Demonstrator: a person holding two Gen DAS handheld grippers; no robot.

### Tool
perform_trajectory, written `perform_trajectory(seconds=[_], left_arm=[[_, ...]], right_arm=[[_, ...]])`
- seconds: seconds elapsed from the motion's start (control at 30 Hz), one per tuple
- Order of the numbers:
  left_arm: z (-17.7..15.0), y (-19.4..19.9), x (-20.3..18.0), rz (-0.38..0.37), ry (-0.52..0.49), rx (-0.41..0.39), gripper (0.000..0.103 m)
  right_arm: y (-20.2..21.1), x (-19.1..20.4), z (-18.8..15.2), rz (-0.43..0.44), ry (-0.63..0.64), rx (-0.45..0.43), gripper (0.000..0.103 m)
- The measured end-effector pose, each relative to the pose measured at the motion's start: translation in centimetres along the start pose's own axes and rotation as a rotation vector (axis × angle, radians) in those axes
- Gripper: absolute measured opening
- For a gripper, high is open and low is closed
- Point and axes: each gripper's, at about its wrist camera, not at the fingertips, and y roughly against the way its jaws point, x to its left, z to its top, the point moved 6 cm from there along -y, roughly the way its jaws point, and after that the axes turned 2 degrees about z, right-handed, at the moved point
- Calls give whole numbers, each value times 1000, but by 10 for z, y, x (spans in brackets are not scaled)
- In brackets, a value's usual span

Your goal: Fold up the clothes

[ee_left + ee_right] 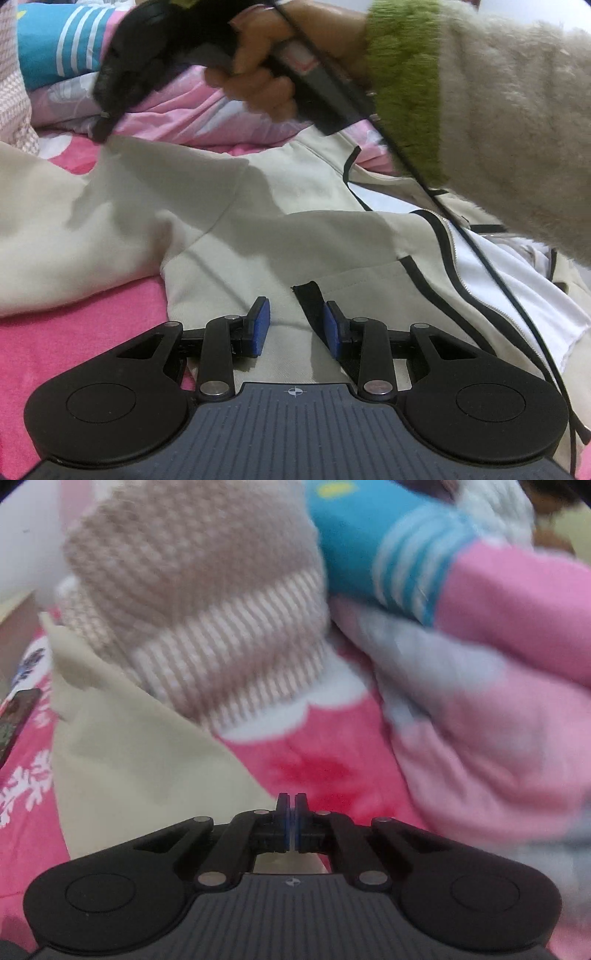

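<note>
One soft, light cream zip-front jacket sprawls mid-frame; best gripped at the hem. Left hand-held gripper gapes; right hand-held gripper pinches its fabric, upper left.

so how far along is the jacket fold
Early. Done: the cream zip jacket is laid out on the pink bedding, front open, no fold visible. In hand: the right tongs are shut, apparently pinching an edge of cream fabric, which the left view shows lifted near the sleeve end. The left tongs are open over the pocket. Left: sleeves in, body folded.
</note>
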Motion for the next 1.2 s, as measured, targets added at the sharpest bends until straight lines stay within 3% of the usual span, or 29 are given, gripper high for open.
perform_trajectory(seconds=[0.07,0.17,0.27,0.33,0.4,0.53,0.6,0.63,0.73,0.77,0.8,0.87,0.97,1.1,1.2], left_arm=[[0,0,0,2,-3,0,31],[1,-1,-1,3,-6,-2,31],[1,-1,-1,0,-1,-1,31],[2,-2,-2,0,-1,-1,31],[3,-2,-3,0,0,0,31],[3,1,-1,-1,1,1,31],[3,2,0,-2,2,1,31],[4,2,0,-2,3,1,31],[5,2,1,-3,6,2,31],[4,0,2,-3,6,2,31],[3,0,2,-2,5,2,31],[1,0,1,0,2,2,31],[0,0,0,5,-6,3,32],[-1,-1,-1,15,-24,4,32],[-2,-1,0,12,-23,4,31]], right_arm=[[-14,2,4,7,7,-25,0],[-51,-7,1,-39,-22,39,1],[-58,-22,-2,-100,-127,75,5],[-28,-37,-1,-116,-227,6,23],[11,-55,0,-168,-323,-67,54],[104,-84,-15,-268,-499,-207,79],[139,-91,-27,-327,-553,-244,98],[149,-94,-35,-360,-567,-253,100],[169,-98,-64,-488,-576,-212,98],[164,-98,-73,-505,-570,-171,92],[158,-98,-82,-519,-567,-127,77],[138,-103,-102,-520,-588,-33,58],[107,-118,-127,-531,-629,56,42],[102,-140,-137,-548,-693,37,21],[98,-156,-145,-561,-741,22,20]])
